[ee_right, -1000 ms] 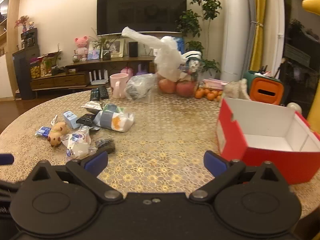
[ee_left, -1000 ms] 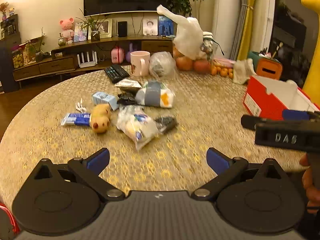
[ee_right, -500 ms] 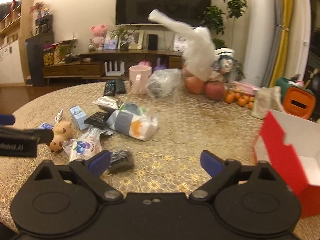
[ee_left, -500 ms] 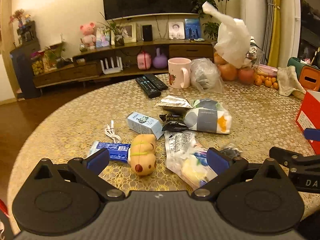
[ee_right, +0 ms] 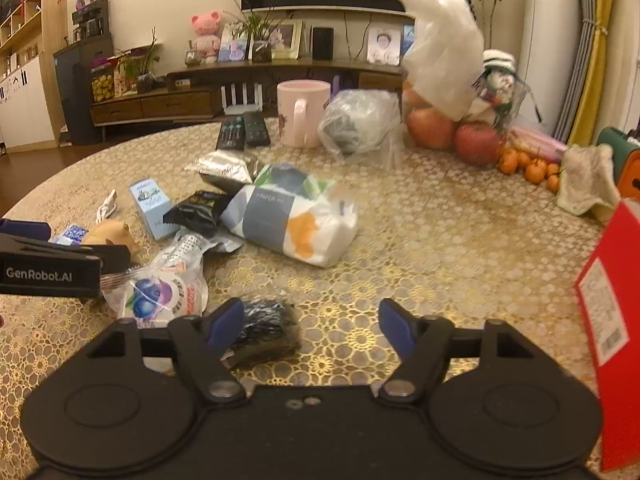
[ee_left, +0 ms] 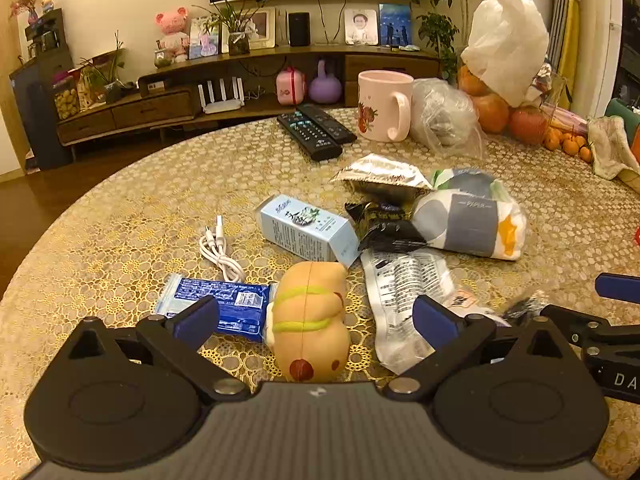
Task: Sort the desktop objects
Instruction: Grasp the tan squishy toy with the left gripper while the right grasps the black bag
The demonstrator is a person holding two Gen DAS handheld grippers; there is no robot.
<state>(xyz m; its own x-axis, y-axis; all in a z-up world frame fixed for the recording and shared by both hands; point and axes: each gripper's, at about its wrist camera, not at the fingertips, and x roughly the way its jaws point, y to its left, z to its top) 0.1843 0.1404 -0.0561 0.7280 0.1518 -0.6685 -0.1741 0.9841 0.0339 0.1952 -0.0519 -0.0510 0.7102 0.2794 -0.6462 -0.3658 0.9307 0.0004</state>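
My left gripper (ee_left: 316, 318) is open, low over the table, with a tan squishy toy (ee_left: 310, 320) lying between its fingers, not gripped. A blue snack bar (ee_left: 218, 304) lies by its left finger, a clear snack bag (ee_left: 404, 292) by its right. My right gripper (ee_right: 312, 326) is open, with a small black packet (ee_right: 266, 330) beside its left finger. Farther off lie a light-blue box (ee_left: 306, 228), a tissue pack (ee_right: 292, 226), a black sachet (ee_right: 198, 210), a silver pouch (ee_left: 382, 174) and a white cable (ee_left: 220, 248). A red box (ee_right: 612, 296) stands at the right.
At the back of the round table stand a pink mug (ee_left: 382, 106), two remotes (ee_left: 314, 130), a clear bag (ee_left: 444, 118), apples under a white bag (ee_right: 448, 80), small oranges (ee_right: 528, 166) and a cloth (ee_right: 586, 182). The left gripper's side (ee_right: 48, 268) shows at left.
Both grippers have moved left and closer to the pile of objects. The toy now lies between my left fingers, and the black packet is by my right gripper. The red box slid toward the right edge.
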